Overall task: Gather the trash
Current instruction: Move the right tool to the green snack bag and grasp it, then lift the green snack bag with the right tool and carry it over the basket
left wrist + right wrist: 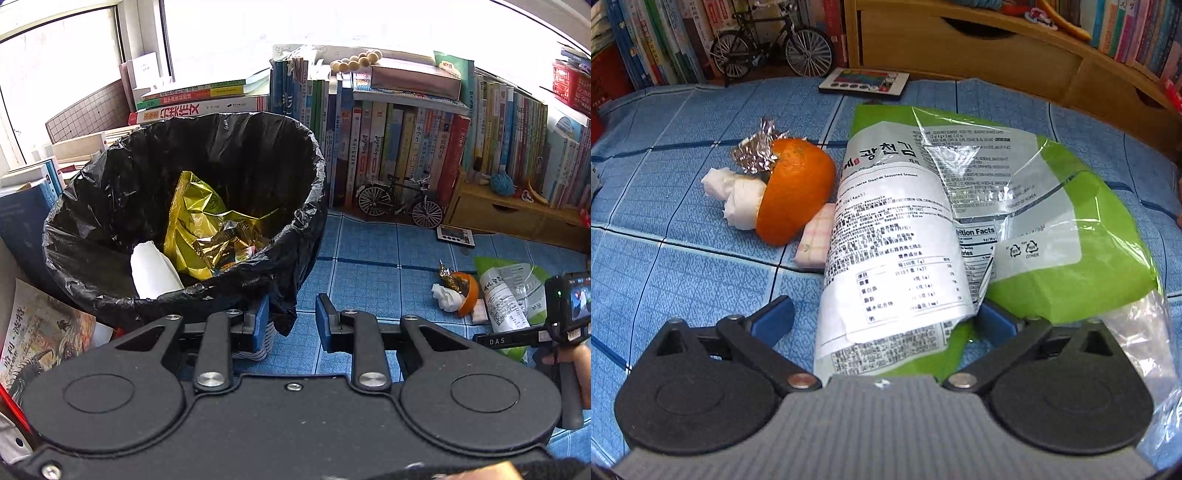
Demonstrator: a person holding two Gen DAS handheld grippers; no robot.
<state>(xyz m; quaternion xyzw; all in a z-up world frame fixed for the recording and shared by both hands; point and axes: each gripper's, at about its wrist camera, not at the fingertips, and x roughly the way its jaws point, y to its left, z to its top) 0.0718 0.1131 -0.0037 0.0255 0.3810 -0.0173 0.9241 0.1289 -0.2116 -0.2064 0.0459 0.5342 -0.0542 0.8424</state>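
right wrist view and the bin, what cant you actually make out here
- Right fingers: the seaweed bag lies across the open right gripper and covers most of one finger; contact cannot be told.
- Pink packet: mostly hidden behind the orange peel and the bag.
- Bin bottom, left wrist view: covered by the gold wrapper and white paper.
- Book spines: print too small.

Black bin liner (pixel 207 155), green-and-white wrapper (pixel 960 206), orange peel (pixel 798 192), blue checked cloth (pixel 683 258).
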